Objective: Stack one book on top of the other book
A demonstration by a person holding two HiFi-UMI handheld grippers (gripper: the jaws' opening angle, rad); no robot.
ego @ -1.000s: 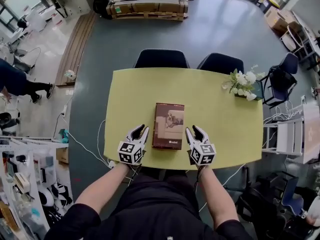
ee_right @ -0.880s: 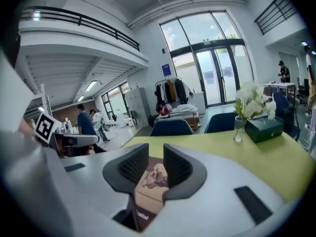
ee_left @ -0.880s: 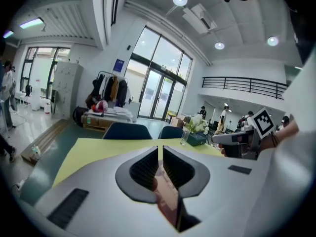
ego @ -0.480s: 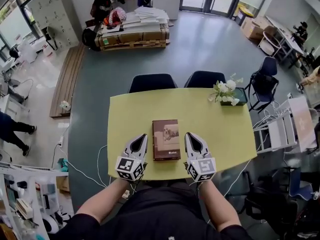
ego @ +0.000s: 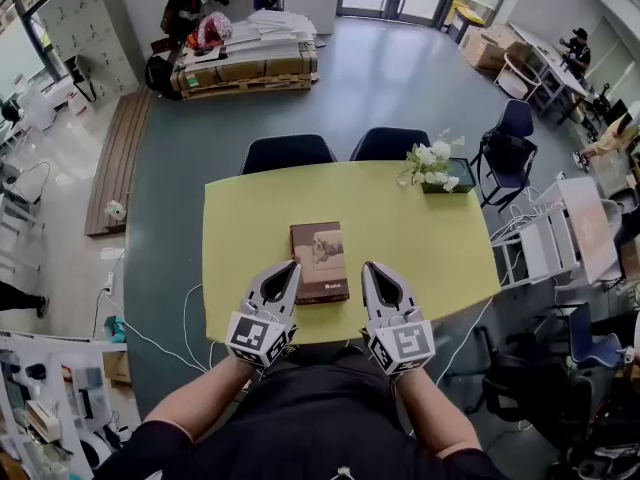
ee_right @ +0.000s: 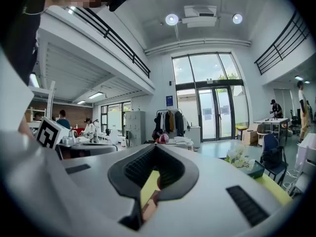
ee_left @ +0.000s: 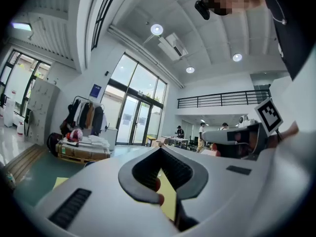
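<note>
Currently both jaw pairs are closed and empty. The left gripper (ego: 288,268) and right gripper (ego: 369,269) flank the near end of the brown book (ego: 319,258), flat on the yellow table (ego: 440,238). Only one cover shows, probably already stacked. Any withdrawal should avoid nudging it.
</note>
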